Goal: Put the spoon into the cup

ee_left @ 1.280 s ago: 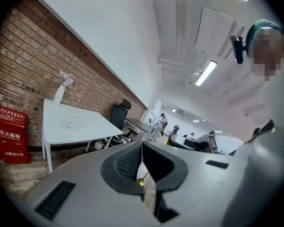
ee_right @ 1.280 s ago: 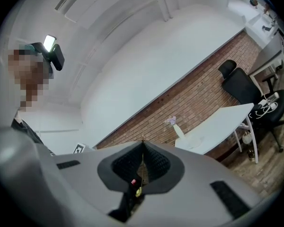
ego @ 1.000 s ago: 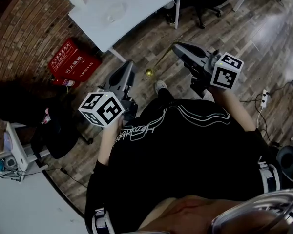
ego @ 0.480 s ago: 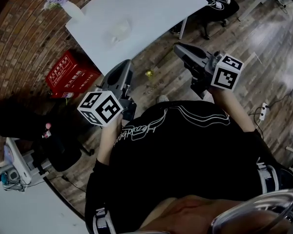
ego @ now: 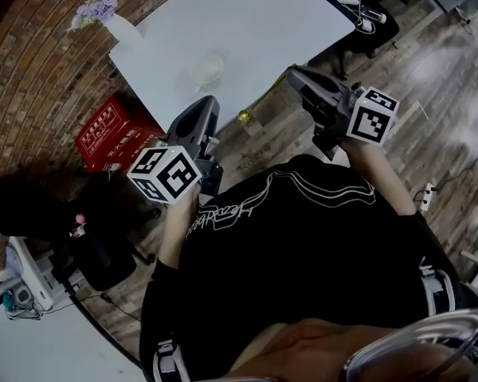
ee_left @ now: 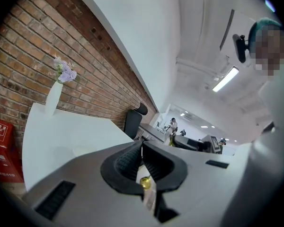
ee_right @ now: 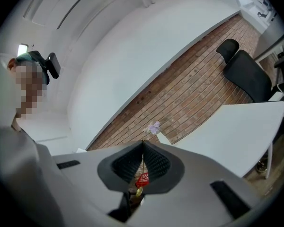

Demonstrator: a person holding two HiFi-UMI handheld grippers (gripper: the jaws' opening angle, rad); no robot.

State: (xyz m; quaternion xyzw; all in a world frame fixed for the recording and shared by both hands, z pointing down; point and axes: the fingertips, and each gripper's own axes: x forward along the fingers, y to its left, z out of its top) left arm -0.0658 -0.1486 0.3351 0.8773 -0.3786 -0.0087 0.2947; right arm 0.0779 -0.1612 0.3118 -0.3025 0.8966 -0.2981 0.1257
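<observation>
A clear glass cup (ego: 206,69) stands near the front edge of the white table (ego: 255,22). The gold spoon's bowl (ego: 244,118) hangs over the wooden floor, just off the table's edge. My right gripper (ego: 293,73) is shut on the spoon's thin handle; in the right gripper view the handle runs between the closed jaws (ee_right: 143,148) down to the bowl (ee_right: 138,191). My left gripper (ego: 209,103) is shut and holds nothing, level with the table's edge below the cup. Past its closed jaws (ee_left: 142,148) the gold bowl (ee_left: 145,182) shows.
A white vase with purple flowers (ego: 119,29) stands at the table's far left corner against the brick wall. A red box (ego: 107,132) sits on the floor left of the table. A black office chair (ego: 370,22) is at the table's right end.
The table and cup have come nearer and lower in the head view as the person stepped toward them. Both grippers keep their pose, and the spoon stays in the right one.
</observation>
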